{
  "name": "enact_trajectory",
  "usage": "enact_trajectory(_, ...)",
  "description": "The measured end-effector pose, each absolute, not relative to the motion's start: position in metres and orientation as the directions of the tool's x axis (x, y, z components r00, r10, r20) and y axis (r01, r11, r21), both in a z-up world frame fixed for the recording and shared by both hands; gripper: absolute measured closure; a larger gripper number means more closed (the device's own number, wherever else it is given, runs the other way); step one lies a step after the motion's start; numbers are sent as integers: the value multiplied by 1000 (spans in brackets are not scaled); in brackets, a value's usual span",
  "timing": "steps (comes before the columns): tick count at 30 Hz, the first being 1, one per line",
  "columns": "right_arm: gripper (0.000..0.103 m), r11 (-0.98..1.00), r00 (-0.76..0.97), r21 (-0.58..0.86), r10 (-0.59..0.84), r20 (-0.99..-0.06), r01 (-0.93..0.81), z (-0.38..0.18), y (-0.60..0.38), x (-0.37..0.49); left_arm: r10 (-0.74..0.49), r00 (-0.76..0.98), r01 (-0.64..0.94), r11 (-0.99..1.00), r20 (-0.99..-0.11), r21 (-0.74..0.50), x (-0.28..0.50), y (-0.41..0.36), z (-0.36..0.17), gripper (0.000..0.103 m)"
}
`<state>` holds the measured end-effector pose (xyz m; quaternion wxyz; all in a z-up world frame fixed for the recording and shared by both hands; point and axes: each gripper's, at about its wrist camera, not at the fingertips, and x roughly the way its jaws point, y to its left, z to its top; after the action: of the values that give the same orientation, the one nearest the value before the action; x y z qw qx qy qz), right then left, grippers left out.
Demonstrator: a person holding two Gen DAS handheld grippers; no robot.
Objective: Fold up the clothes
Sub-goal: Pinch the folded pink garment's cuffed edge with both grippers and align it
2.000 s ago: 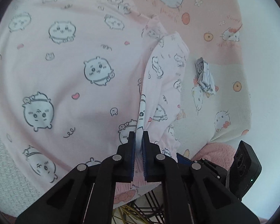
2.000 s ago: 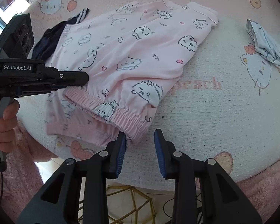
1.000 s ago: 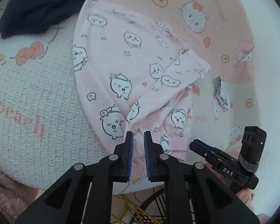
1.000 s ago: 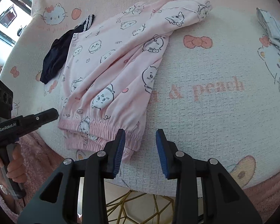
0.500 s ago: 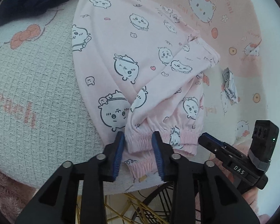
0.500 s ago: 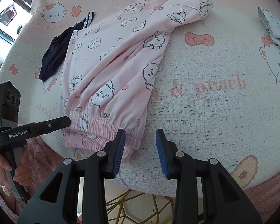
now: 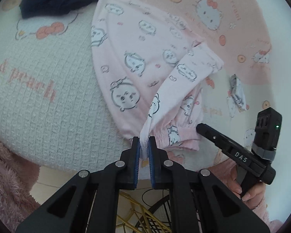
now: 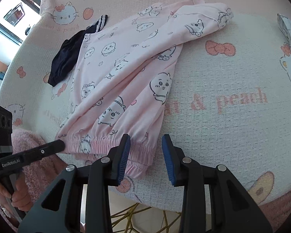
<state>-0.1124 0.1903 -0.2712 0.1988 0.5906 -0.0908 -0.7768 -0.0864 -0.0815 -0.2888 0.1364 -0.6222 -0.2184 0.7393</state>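
Observation:
Pink pyjama trousers [image 7: 145, 54] with cartoon prints lie folded lengthwise on the cushioned cover, their elastic waistband [image 7: 182, 136] at the near edge. My left gripper [image 7: 144, 145] is shut on one end of that waistband, and the fabric rises in a ridge from the pads. In the right wrist view the trousers [image 8: 126, 73] run away to the far right, and the left gripper [image 8: 58, 144] shows at the waistband's left end. My right gripper [image 8: 145, 143] stands open at the waistband's other corner, with the fabric edge lying partly between its fingers. Its tip [image 7: 200, 127] appears beside the waistband.
A navy garment [image 8: 66, 58] lies beyond the trousers at the far left. A small folded pale cloth [image 8: 290, 31] sits at the far right. The Hello Kitty cover [image 8: 223, 126] ends just below the grippers, with a gold wire frame [image 7: 137, 213] underneath. Hands [image 7: 248, 190] in fuzzy pink sleeves hold the tools.
My left gripper stood open around the waistband half a second ago and has now shut on it. The right gripper stayed open and came a little closer to the waistband's corner.

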Motion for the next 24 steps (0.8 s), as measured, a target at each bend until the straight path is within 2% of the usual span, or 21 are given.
enact_trajectory(4,69,-909,-192,354,-396,-898,218,-277,189,-112,462,-150,115,-870,-874,-480,-94,-87,-301,85)
enact_trajectory(5,67,-903,-190,375,-414,-890,209,-275,193,-112,474,-148,122,-862,-868,-491,-94,-89,-300,75)
enact_trajectory(6,67,-896,-188,396,-432,-882,200,-274,197,-111,493,-153,132,-848,-856,-513,-93,-92,-299,72)
enact_trajectory(9,65,-851,-157,501,-522,-838,159,-278,207,-112,559,-156,184,-794,-815,-580,-90,-98,-306,72)
enact_trajectory(11,65,-835,-137,531,-548,-825,146,-285,205,-113,573,-146,225,-775,-806,-591,-90,-98,-315,73)
enact_trajectory(13,68,-848,-150,500,-525,-838,175,-286,198,-111,559,-154,203,-789,-815,-580,-90,-93,-311,85)
enact_trajectory(14,77,-846,-147,503,-528,-836,176,-285,197,-111,551,-154,190,-798,-820,-572,-89,-89,-309,87)
enact_trajectory(15,81,-836,-138,524,-545,-827,161,-286,199,-110,547,-153,185,-802,-823,-568,-89,-87,-309,88)
enact_trajectory(18,90,-804,-113,583,-594,-797,115,-289,206,-109,565,-154,213,-782,-811,-585,-88,-91,-309,92)
enact_trajectory(20,92,-785,-114,613,-619,-777,86,-287,214,-107,562,-144,197,-790,-814,-580,-88,-90,-307,93)
enact_trajectory(24,93,-807,-119,583,-591,-798,93,-276,220,-93,551,-100,164,-812,-828,-560,-81,-83,-306,94)
